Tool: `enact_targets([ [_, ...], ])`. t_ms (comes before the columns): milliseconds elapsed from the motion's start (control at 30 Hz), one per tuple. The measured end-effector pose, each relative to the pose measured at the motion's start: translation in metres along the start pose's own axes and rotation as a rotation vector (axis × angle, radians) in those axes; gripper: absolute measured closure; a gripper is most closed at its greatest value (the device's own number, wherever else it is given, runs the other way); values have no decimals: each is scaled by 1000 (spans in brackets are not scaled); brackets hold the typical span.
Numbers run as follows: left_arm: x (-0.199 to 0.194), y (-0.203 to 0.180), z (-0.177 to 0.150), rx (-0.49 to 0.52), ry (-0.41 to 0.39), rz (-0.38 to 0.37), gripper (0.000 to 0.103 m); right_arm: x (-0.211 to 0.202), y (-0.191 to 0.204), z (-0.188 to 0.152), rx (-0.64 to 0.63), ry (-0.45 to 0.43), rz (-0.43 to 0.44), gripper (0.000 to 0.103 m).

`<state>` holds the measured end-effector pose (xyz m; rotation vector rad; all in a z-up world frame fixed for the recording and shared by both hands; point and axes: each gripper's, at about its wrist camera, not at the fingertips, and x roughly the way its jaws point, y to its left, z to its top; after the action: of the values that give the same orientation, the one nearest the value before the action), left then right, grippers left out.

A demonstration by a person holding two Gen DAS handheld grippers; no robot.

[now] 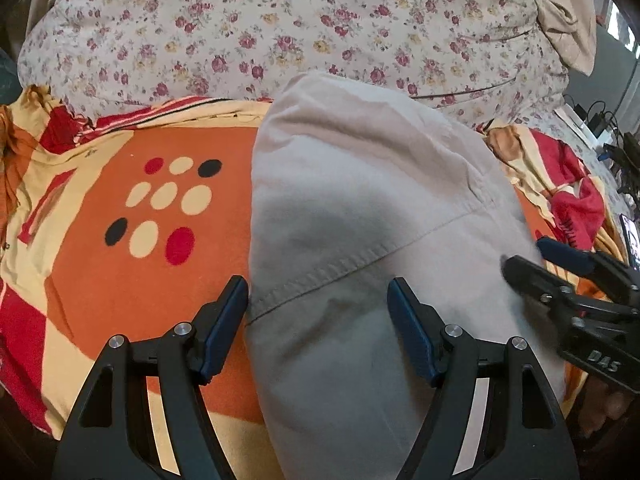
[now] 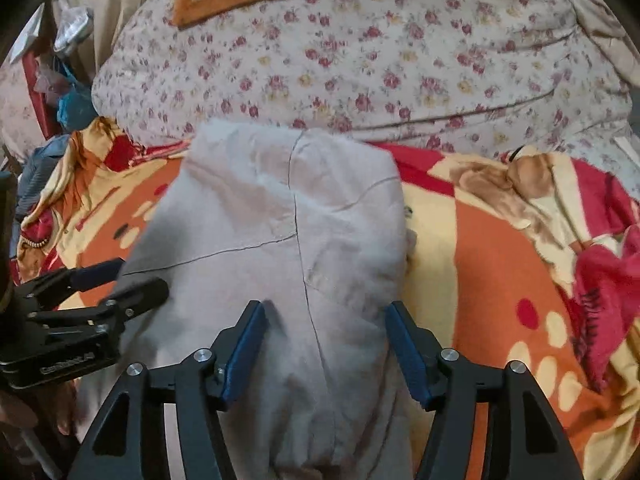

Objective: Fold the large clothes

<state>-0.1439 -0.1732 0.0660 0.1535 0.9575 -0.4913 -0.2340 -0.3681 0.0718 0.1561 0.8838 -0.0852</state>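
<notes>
Hovering over the near end of the grey garment: left gripper and right gripper, both jaws spread, gripping nothing. Garment lies lengthwise on the orange patterned blanket, far end by the floral quilt. Judged step: between folds. Next: pinch the near edge at 2 points.
</notes>
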Motion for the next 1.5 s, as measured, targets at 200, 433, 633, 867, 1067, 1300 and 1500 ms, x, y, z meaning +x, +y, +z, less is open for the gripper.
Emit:
enact_targets([
  [200, -12, -2, -8, 6, -36, 16, 31, -24, 10, -15, 15, -36, 2, 42],
  [433, -32, -1, -16, 0, -100, 35, 31, -41, 20, -19, 32, -83, -14, 27],
  [633, -40, 3, -20, -11, -117, 36, 31, -43, 26, -19, 31, -88, -14, 27],
  [867, -43, 5, -24, -31, -124, 49, 31, -47, 26, -20, 42, -106, -28, 21],
  [1067, -43, 3, -25, -20, -125, 56, 31, -45, 23, -20, 52, -100, -28, 21],
  [1300, -42, 2, -27, -11, -124, 65, 31, -41, 25, -22, 59, -91, -27, 21],
  [1500, -41, 1, -27, -12, -118, 65, 31, -39, 26, -22, 63, -81, -21, 21],
])
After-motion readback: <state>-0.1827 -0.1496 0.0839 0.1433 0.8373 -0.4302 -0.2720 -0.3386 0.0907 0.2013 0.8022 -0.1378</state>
